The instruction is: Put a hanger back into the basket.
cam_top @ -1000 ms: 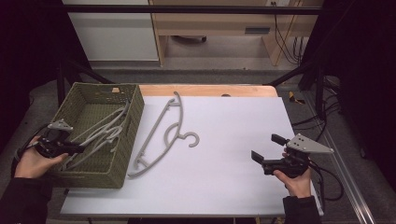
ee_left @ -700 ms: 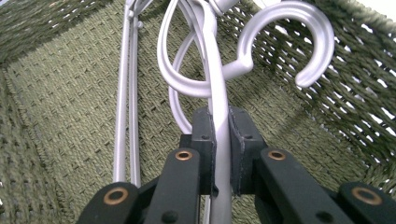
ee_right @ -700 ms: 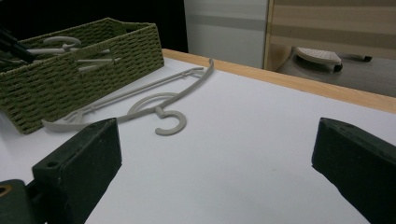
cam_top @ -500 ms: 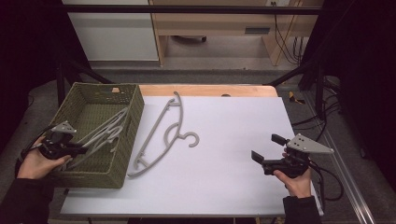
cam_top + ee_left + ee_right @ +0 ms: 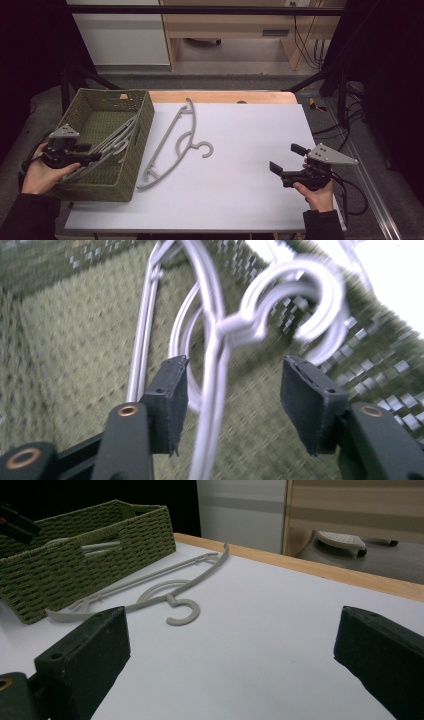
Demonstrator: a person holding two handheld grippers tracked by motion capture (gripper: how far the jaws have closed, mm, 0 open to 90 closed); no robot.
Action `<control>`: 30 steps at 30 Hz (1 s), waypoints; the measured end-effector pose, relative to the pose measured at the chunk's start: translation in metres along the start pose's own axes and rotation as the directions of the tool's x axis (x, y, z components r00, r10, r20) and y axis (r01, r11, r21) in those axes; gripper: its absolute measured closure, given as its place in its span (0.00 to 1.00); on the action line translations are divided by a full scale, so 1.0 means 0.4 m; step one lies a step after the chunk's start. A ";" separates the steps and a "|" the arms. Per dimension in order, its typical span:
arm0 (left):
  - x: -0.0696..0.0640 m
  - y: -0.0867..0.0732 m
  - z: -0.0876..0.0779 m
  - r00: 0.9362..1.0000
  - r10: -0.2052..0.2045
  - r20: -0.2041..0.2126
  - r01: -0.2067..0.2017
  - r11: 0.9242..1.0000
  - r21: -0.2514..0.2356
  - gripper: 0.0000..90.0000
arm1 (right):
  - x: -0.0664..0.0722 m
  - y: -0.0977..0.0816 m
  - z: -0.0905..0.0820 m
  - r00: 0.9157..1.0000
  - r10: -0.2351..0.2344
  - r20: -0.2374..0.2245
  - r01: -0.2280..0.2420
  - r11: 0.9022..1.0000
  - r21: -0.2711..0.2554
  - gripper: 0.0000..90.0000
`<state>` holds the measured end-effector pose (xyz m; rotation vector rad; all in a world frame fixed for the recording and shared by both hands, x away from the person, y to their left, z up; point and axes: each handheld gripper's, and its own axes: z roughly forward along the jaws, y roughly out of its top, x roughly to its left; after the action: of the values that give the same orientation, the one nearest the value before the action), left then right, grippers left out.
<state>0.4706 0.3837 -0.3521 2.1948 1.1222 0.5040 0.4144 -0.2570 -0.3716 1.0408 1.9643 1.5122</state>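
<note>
We find the left gripper [image 5: 230, 390] just opening, releasing a hanger [image 5: 215, 405] into the basket [image 5: 132, 172]; right gripper [image 5: 285, 162] apart, should next fetch the counter hanger [image 5: 172, 145].

White table [image 5: 250, 150] w/ green basket [image 5: 131, 165], grey hanger [image 5: 175, 142]

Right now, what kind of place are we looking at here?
Probably a lab or workshop bench set up for recording: a white-topped table inside a dark metal frame, loose cables on the floor behind, and a wooden workbench at the back.
</note>
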 end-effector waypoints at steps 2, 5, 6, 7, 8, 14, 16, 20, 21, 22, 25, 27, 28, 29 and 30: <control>-0.018 0.010 -0.007 1.000 0.005 0.005 -0.005 0.999 -0.047 0.44 | 0.000 0.000 0.000 1.000 0.001 -0.002 -0.001 1.000 0.000 0.02; -0.041 0.022 -0.014 1.000 0.011 0.011 -0.010 0.995 -0.102 0.36 | 0.000 0.000 0.000 1.000 0.000 0.000 0.000 1.000 0.000 0.02; -0.052 0.027 -0.018 1.000 0.023 0.015 -0.021 0.993 -0.119 0.34 | 0.000 0.000 -0.001 1.000 0.000 0.000 0.000 1.000 -0.001 0.02; -0.061 0.031 -0.020 0.999 0.028 0.018 -0.025 0.990 -0.138 0.31 | 0.000 0.000 -0.001 1.000 0.002 -0.002 -0.002 1.000 -0.001 0.02; -0.071 0.035 -0.021 0.999 0.031 0.025 -0.027 0.987 -0.157 0.29 | 0.000 0.000 -0.001 1.000 0.002 -0.002 -0.002 1.000 -0.002 0.02; -0.128 0.055 -0.027 0.998 0.027 0.051 -0.013 0.965 -0.262 0.15 | 0.000 0.000 0.000 1.000 0.003 -0.002 -0.003 1.000 -0.002 0.02; -0.149 0.062 -0.026 0.997 0.027 0.071 -0.004 0.953 -0.303 0.14 | 0.000 0.000 0.000 1.000 0.004 -0.002 -0.004 1.000 -0.002 0.02; -0.190 0.072 -0.017 0.995 0.023 0.101 0.018 0.925 -0.380 0.13 | 0.000 0.001 -0.003 1.000 0.007 -0.002 -0.007 1.000 -0.007 0.02; -0.201 0.075 -0.012 0.994 0.023 0.108 0.021 0.920 -0.392 0.12 | 0.000 0.001 -0.004 1.000 0.007 0.001 -0.007 1.000 -0.007 0.02; -0.212 0.077 -0.008 0.993 0.029 0.112 0.019 0.917 -0.398 0.12 | -0.001 0.001 -0.005 1.000 0.006 0.001 -0.006 1.000 -0.008 0.02; -0.243 0.083 0.005 0.993 0.040 0.111 0.010 0.908 -0.419 0.11 | -0.001 0.001 -0.005 1.000 0.005 0.002 -0.005 1.000 -0.007 0.02; -0.264 0.088 0.015 0.990 0.041 0.132 0.022 0.898 -0.439 0.11 | -0.002 0.001 -0.006 1.000 0.003 0.001 -0.003 1.000 -0.008 0.02; -0.272 0.091 0.021 0.989 0.042 0.139 0.024 0.896 -0.443 0.11 | -0.002 0.002 -0.007 1.000 0.003 0.001 -0.003 1.000 -0.009 0.02; -0.281 0.094 0.026 0.989 0.048 0.143 0.021 0.896 -0.444 0.11 | -0.002 0.002 -0.008 1.000 0.005 -0.001 -0.005 1.000 -0.010 0.02; -0.289 0.097 0.032 0.988 0.051 0.144 0.018 0.896 -0.444 0.11 | -0.003 0.002 -0.008 1.000 0.005 -0.001 -0.005 1.000 -0.010 0.01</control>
<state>0.4353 0.2668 -0.3419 1.8078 0.8112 0.5310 0.4129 -0.2596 -0.3700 1.0419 1.9544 1.5236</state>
